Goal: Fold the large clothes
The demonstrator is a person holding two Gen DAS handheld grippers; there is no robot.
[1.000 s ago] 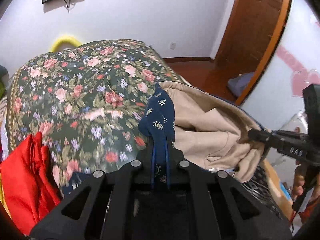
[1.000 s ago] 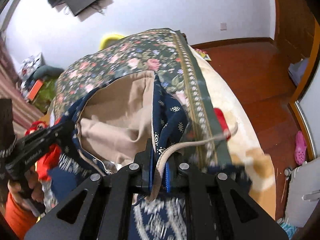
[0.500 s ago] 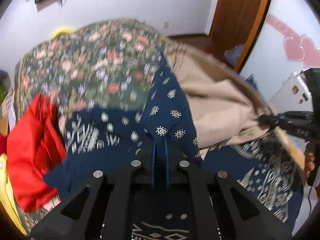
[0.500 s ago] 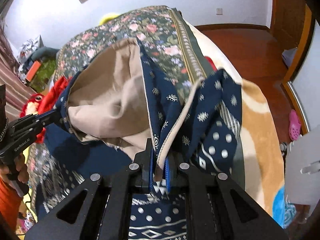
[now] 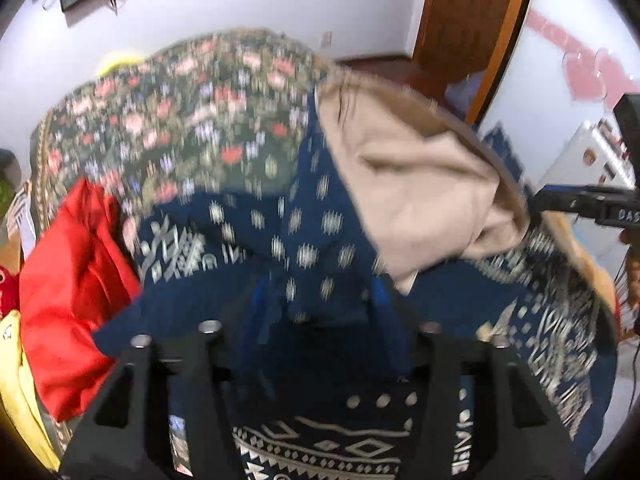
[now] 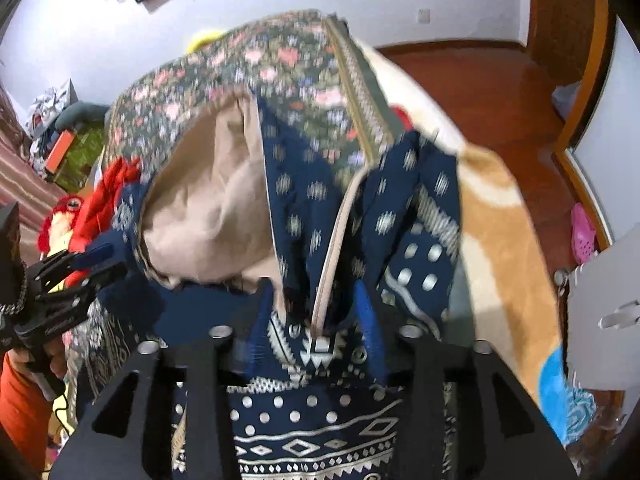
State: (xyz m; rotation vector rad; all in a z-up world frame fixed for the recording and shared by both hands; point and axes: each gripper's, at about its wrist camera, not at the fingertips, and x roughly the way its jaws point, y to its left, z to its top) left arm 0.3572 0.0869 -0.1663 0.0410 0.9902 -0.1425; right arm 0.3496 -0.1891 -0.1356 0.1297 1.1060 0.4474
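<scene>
Both tongs had just been opening: the left gripper (image 5: 318, 300) and the right gripper (image 6: 316, 308) stood with blue pads apart, navy patterned garment (image 5: 304, 248) cloth still lying loosely between each pair, not pinched. Partial lettering "DAS" was legible on the right gripper's body in the left wrist view; the rest was cut off. The garment, its beige lining (image 6: 208, 208) turned outward, lay spread on the floral bedspread (image 5: 180, 112), beside a red cloth (image 5: 68, 288).
</scene>
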